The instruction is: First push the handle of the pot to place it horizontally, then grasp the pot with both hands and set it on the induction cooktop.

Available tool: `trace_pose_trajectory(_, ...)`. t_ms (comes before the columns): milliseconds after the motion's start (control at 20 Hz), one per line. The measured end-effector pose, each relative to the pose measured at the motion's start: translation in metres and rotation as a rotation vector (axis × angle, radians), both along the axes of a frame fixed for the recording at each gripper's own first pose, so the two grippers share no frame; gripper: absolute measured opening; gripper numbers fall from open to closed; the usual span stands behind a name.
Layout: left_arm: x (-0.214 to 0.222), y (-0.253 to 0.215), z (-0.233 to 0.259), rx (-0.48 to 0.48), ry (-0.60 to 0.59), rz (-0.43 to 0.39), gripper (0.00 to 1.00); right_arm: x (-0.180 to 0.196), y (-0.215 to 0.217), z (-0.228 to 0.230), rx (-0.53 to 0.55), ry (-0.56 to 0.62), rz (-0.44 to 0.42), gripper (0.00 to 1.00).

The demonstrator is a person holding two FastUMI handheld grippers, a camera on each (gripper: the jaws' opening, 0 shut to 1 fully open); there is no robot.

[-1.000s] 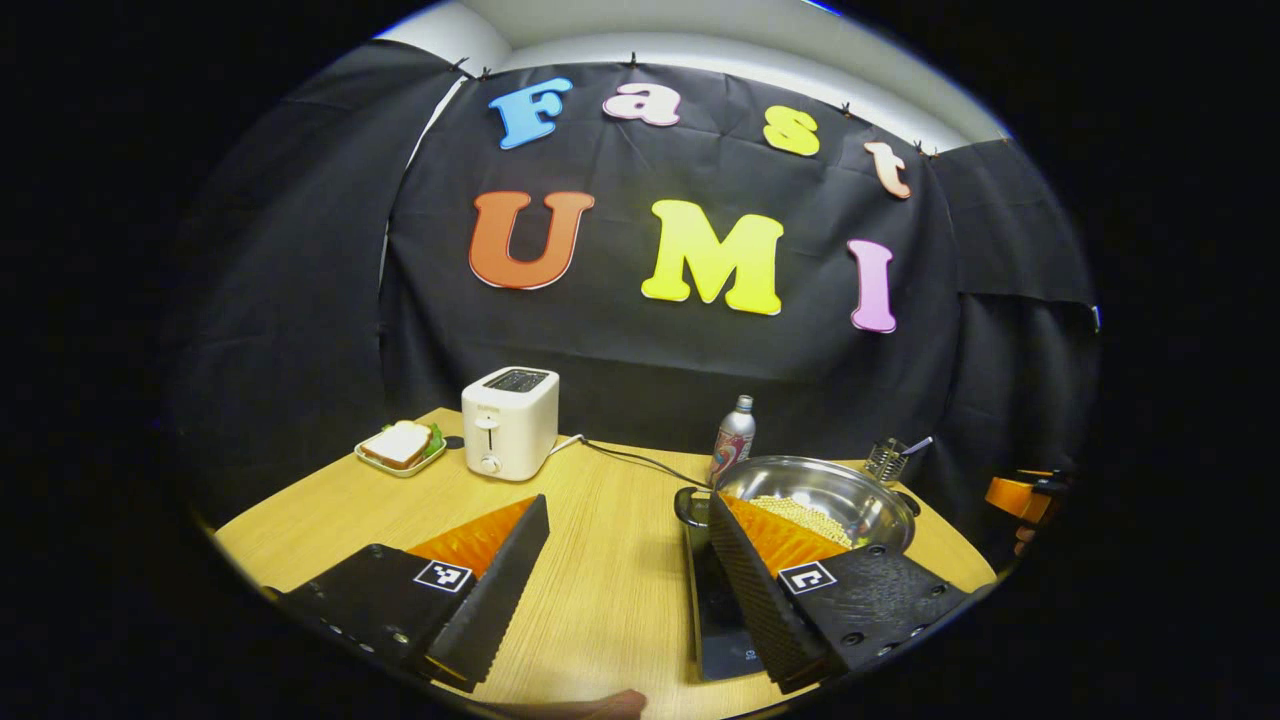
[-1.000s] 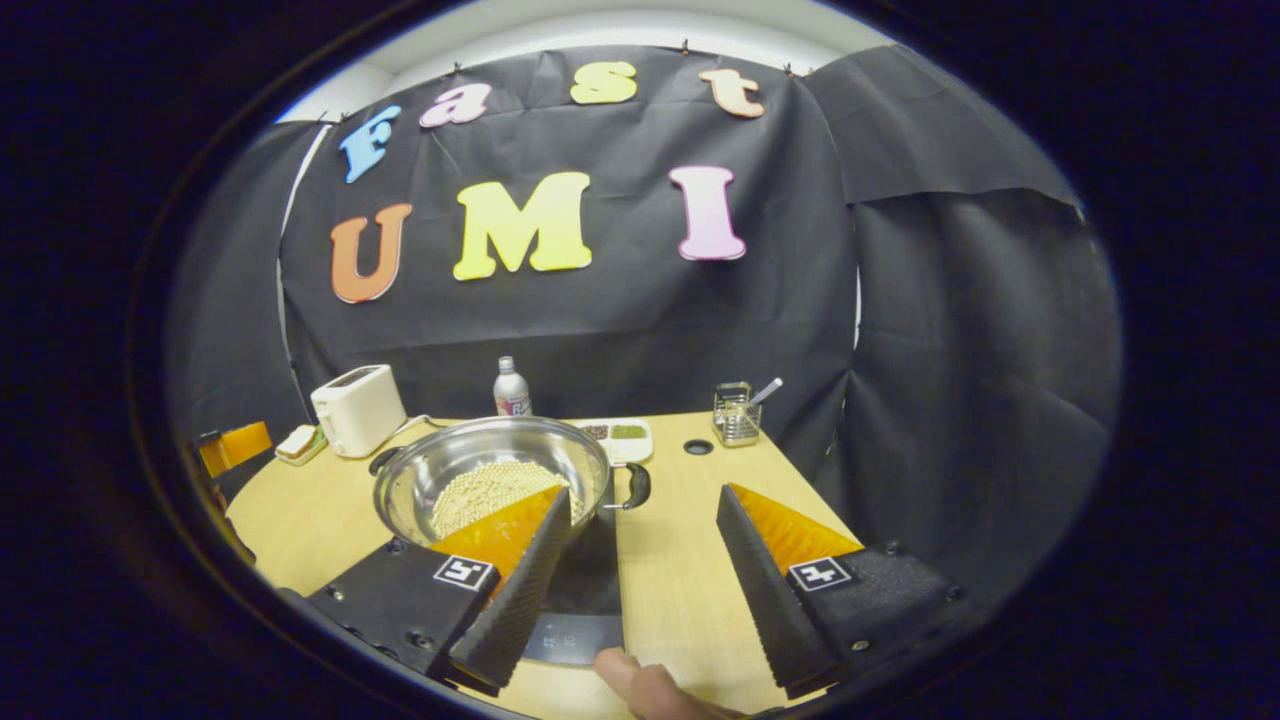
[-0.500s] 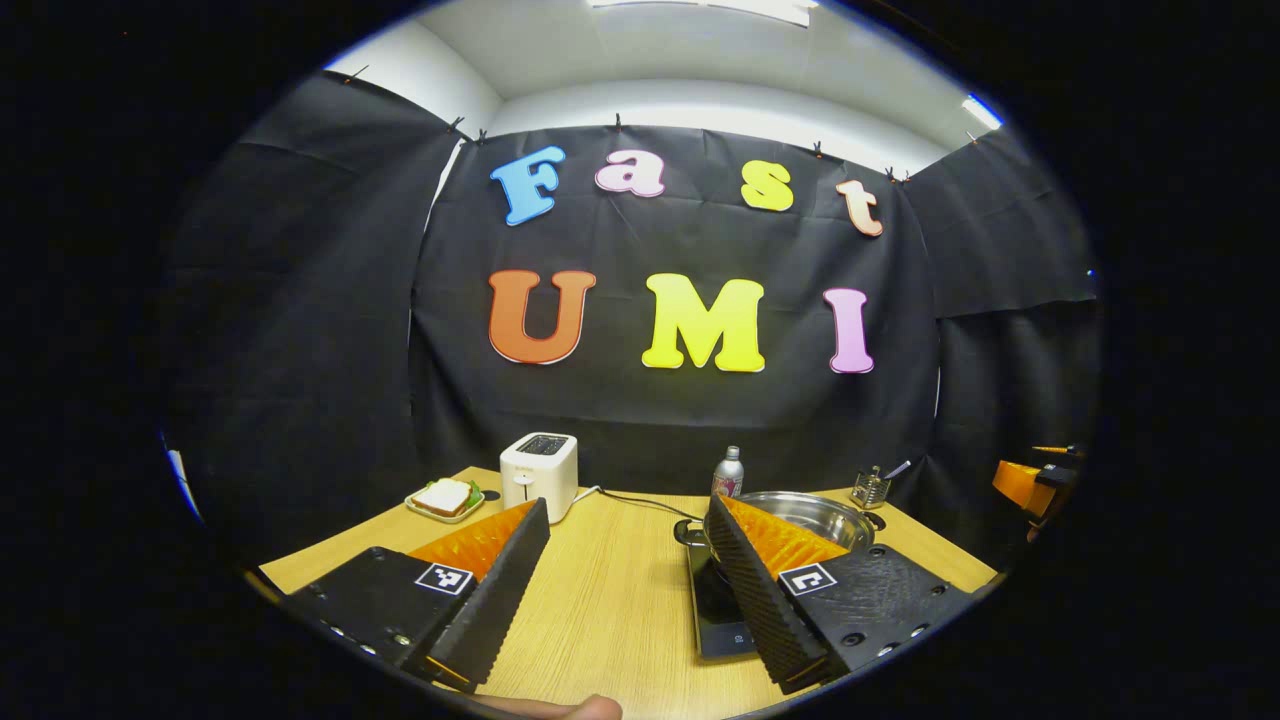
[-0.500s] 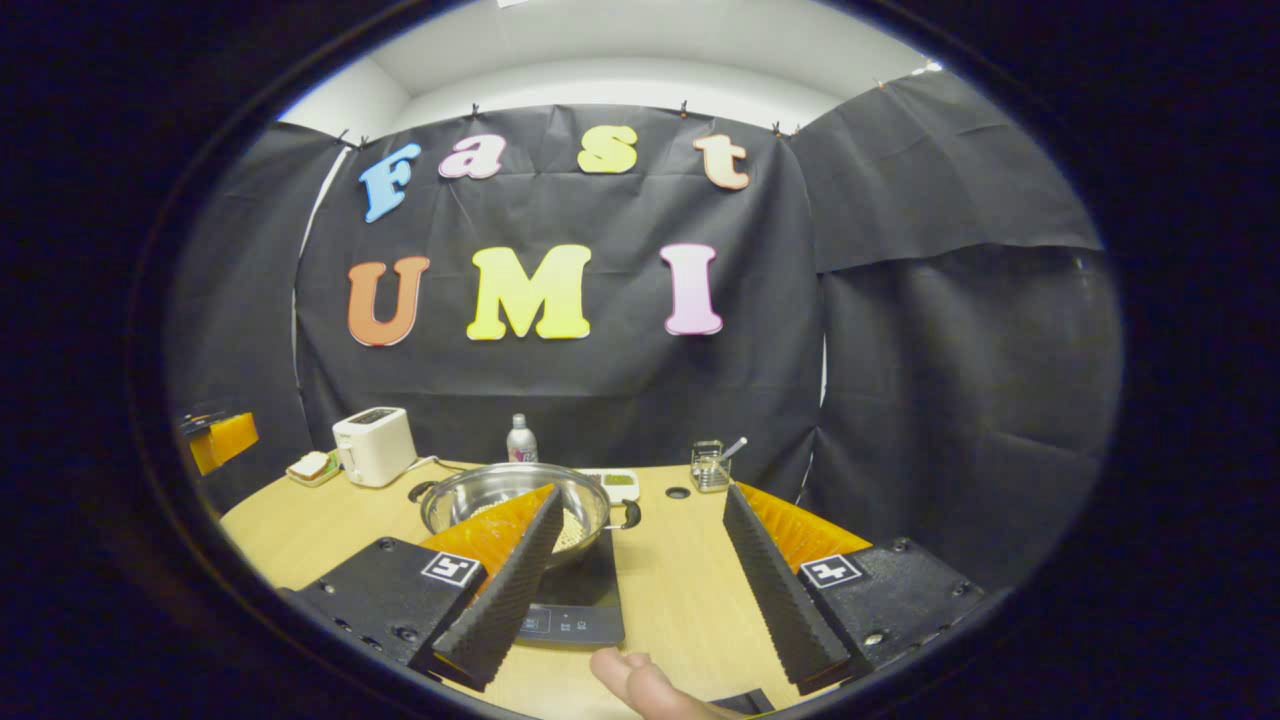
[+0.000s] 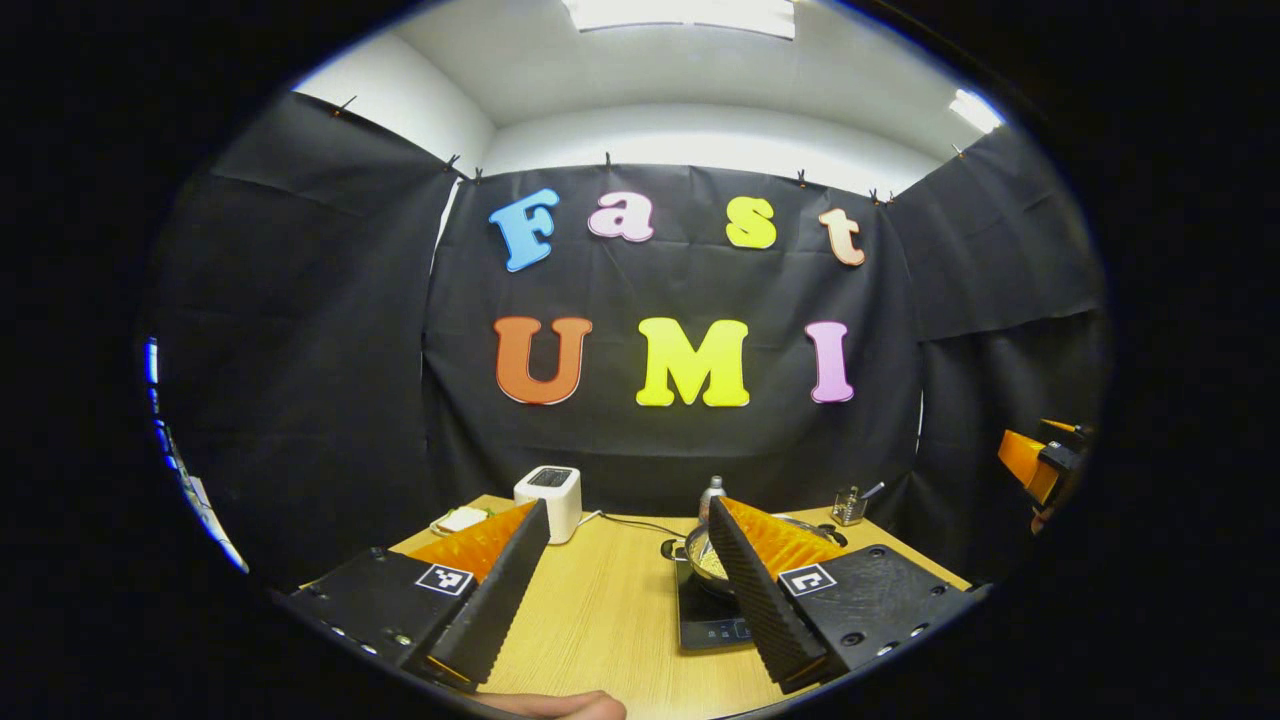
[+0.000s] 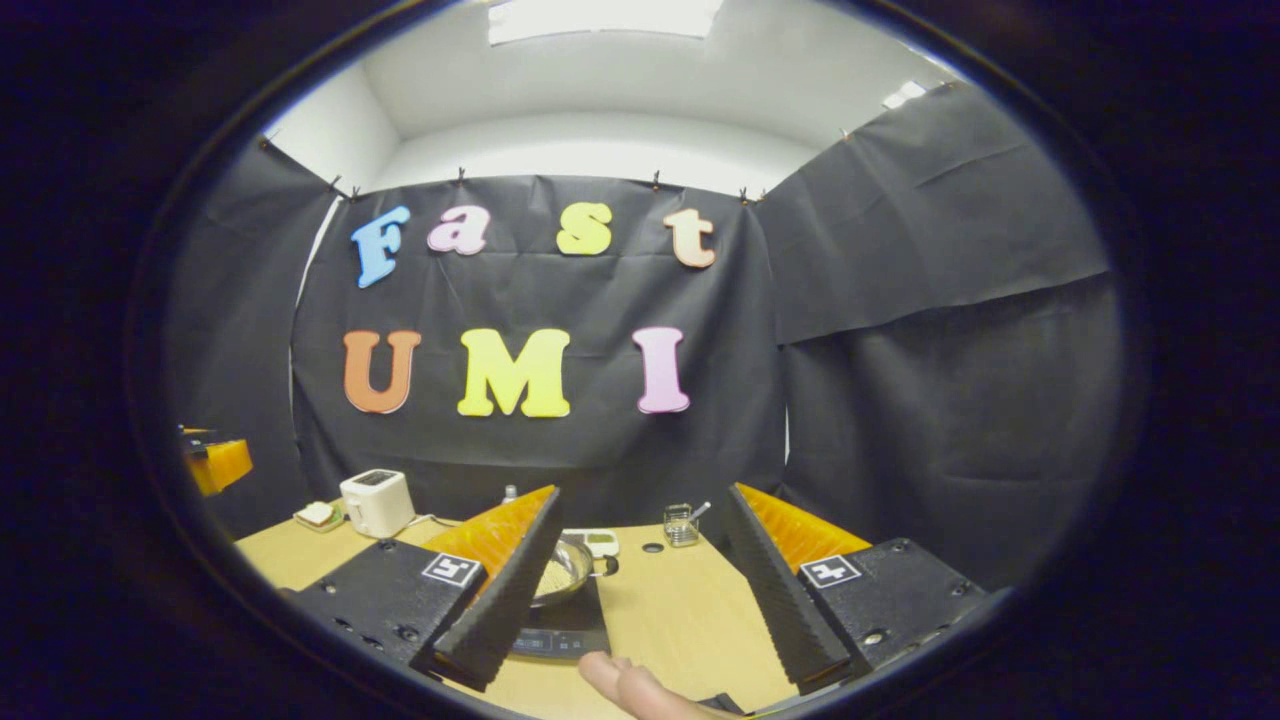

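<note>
The steel pot [image 5: 703, 562] with pale grains inside sits on the black induction cooktop [image 5: 705, 625], partly behind my left gripper's right finger. Its dark side handle [image 5: 668, 548] points left. My left gripper [image 5: 628, 503] is open and empty, held back from the pot above the wooden table [image 5: 610, 600]. In the right gripper view the pot [image 6: 565, 575] rests on the cooktop [image 6: 560, 635], with one handle [image 6: 608, 566] sticking out to the right. My right gripper [image 6: 643, 490] is open and empty too, well short of the pot.
A white toaster [image 5: 550, 497] and a sandwich plate [image 5: 460, 520] stand at the back left, a bottle [image 5: 710, 490] and a utensil holder [image 5: 850, 505] at the back. A small white tray [image 6: 600, 542] lies behind the pot. A thumb [image 6: 630, 690] shows at the bottom edge.
Both grippers have drawn back from the pot and tilted up, so the pot and table look smaller and lower. The pot stays on the cooktop. Both stay open.
</note>
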State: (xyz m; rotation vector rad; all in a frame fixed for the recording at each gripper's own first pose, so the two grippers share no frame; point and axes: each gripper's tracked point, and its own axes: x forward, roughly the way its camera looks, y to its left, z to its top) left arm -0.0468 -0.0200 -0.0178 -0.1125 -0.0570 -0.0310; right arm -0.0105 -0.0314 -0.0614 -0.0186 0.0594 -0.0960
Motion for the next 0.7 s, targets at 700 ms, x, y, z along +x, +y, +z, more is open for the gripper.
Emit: trace_pose_trajectory(700, -0.021, -0.021, -0.009, -0.029, -0.006, -0.047, 0.95, -0.046, -0.007, 0.021, 0.008, -0.061, 0.032, 1.00)
